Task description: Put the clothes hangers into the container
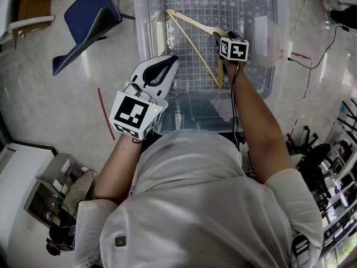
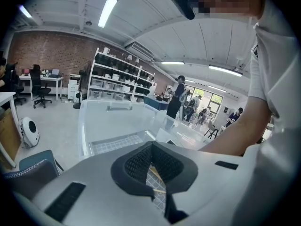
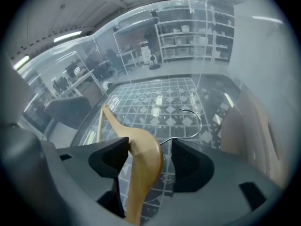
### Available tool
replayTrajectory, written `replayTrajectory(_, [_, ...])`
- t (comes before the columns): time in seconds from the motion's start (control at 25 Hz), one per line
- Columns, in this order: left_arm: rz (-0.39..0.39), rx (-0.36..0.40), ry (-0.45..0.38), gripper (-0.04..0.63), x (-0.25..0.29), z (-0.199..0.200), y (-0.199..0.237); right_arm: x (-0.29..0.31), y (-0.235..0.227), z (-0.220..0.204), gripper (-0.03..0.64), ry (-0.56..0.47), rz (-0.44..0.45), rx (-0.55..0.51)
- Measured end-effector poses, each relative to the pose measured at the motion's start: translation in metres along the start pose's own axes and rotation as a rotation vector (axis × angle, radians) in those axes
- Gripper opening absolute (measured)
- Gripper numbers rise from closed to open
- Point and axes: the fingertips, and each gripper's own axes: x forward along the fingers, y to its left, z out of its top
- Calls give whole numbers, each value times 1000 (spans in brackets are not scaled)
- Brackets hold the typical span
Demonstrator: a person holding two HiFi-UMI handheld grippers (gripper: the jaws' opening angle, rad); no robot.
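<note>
A clear plastic container (image 1: pixel 144 38) with a grid-patterned floor (image 3: pixel 155 98) stands on the ground in front of me. A wooden clothes hanger (image 1: pixel 192 25) with a metal hook (image 3: pixel 195 121) hangs inside it. My right gripper (image 1: pixel 218 36) reaches into the tub, and the hanger's shoulder (image 3: pixel 143 159) sits between its jaws. The wood rests against the left pad, with a gap to the right pad, so this gripper (image 3: pixel 149 152) is open. My left gripper (image 1: pixel 172 60) hovers over the container's near left rim. Its jaws meet at the tips and hold nothing (image 2: pixel 151 147).
A blue chair (image 1: pixel 89 21) lies tipped on the floor to the left. A red strip (image 1: pixel 103 105) marks the floor near the tub. Cables (image 1: pixel 312 66) run on the right, with chair bases (image 1: pixel 307 144) further right. People stand by shelves (image 2: pixel 122 79) far off.
</note>
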Motion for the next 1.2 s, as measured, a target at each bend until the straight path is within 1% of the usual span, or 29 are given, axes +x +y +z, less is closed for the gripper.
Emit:
replayTrajectory(0.08, [-1,-3,0,17,1,0,-1,3,-4,-2,278,21,-29,-21])
replayTrajectory(0.16, [-3,-2,-1,17,1,0,-1,6,-3,-3,278,35,-35,-45])
replayTrajectory(0.4, [-15,3,-9,18,0,2,-4,1,-4,0,278,16,-36,-29])
replayTrajectory(0.52, [-16,14,-25,17,-4,8,-6,-9,-1,11,278,-14,-44,-26])
replayTrajectory(0.8, [-23,43,-59,17,-26,17,-11,-43,21,37,275,-112,-52,-70])
replayTrajectory(0.96, [-27,55,-80,17,-43,22,-13,-76,46,53,233,-176,-56,-121])
replayTrajectory(1.08, [-40,68,-101,17,-58,28,-19,-105,70,62,201,-244,-34,-149])
replayTrajectory(1.2, [-61,86,-125,17,-76,34,-25,-138,95,67,152,-306,-20,-180])
